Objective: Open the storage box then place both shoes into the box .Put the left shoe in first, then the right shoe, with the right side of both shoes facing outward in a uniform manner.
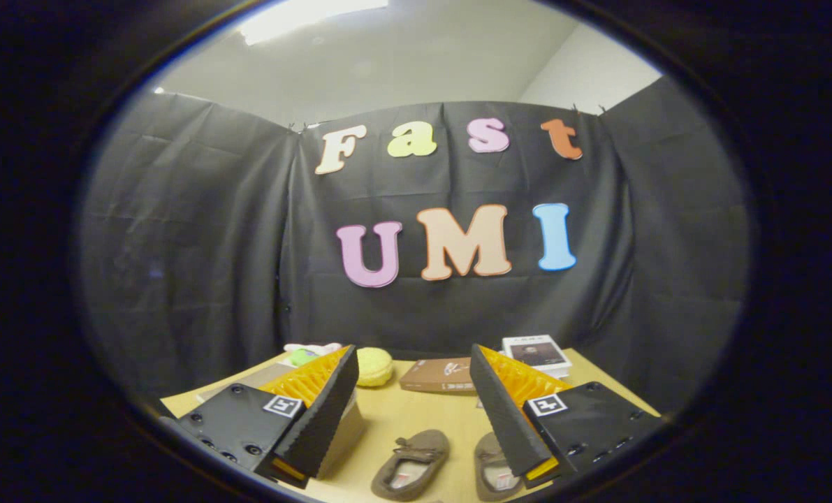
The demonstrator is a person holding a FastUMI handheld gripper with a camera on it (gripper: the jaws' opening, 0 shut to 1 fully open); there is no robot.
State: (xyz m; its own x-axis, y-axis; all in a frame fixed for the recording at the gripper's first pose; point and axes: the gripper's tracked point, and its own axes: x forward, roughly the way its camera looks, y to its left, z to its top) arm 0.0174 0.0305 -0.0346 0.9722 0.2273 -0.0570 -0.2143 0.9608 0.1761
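My gripper point(413, 363) is open and held above the wooden table point(422, 419), with nothing between its fingers. Two brown slipper-like shoes lie on the table below. One shoe point(410, 464) sits between the fingers. The other shoe point(494, 471) is partly hidden by the right finger point(503, 412). A pale box-like edge point(342, 436) shows just behind the left finger point(328, 409); I cannot tell whether it is the storage box.
Beyond the fingers a brown book point(438, 376) lies flat on the table. A yellow knitted ball point(374, 366) sits left of it, with a green and white soft item point(307, 353) further left. A white book point(536, 353) rests at the back right.
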